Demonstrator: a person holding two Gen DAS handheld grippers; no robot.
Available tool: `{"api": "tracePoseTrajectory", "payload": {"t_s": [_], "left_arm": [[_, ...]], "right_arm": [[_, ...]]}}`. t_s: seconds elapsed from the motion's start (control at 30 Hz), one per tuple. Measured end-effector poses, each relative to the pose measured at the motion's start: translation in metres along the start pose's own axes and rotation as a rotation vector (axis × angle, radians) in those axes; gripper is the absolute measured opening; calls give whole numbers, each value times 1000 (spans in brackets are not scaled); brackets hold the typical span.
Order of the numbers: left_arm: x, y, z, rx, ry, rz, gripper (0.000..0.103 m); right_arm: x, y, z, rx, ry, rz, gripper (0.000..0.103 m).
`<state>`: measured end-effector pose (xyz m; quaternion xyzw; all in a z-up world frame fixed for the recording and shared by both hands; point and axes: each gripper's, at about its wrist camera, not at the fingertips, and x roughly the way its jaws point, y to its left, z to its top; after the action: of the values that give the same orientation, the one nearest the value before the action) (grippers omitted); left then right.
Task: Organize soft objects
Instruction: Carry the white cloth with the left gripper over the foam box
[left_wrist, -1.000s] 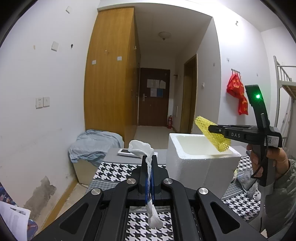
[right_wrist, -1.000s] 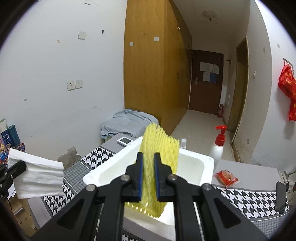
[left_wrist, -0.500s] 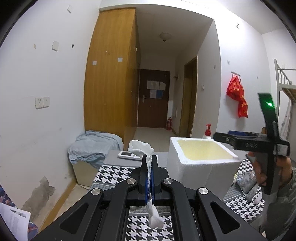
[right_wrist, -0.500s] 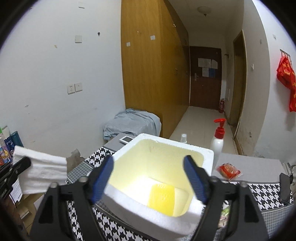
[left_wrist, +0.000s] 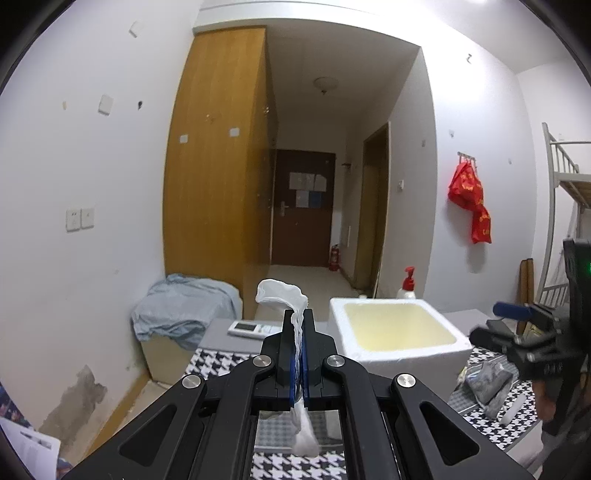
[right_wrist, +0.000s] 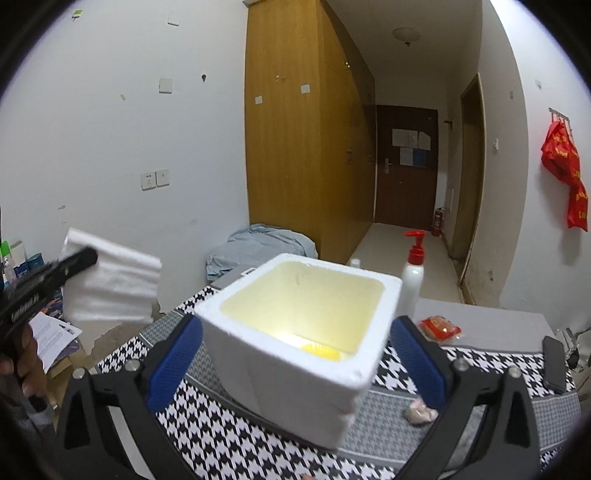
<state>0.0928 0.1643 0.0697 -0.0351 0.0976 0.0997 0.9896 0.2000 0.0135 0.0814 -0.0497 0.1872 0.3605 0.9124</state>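
Left gripper (left_wrist: 298, 343) clamped on white foam sheet (left_wrist: 284, 295), held edge-on, upright, off table, long axis running along fingers. Right gripper (right_wrist: 295, 354) just been opening, jaws wide with nothing between, astride foam box (right_wrist: 295, 373), where yellow mesh sleeve (right_wrist: 320, 350) lies on its floor. Box (left_wrist: 397, 349) ahead and right of sheet, so probably next: left hand across to open top.

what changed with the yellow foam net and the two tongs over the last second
The right tongs let go of the yellow foam net: their jaws have just been opening, nothing is between them now, and the net lies inside the white foam box. They also drew back from over the box. The left tongs stayed shut on the white foam sheet.
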Motion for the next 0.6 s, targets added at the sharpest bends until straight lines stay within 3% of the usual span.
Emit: {"api": "tracePoseTrajectory", "payload": {"t_s": [0.6], "left_arm": [[22, -51, 29, 76, -34, -145, 2]], "right_arm": [[-44, -29, -41, 36, 14, -75, 103]]}}
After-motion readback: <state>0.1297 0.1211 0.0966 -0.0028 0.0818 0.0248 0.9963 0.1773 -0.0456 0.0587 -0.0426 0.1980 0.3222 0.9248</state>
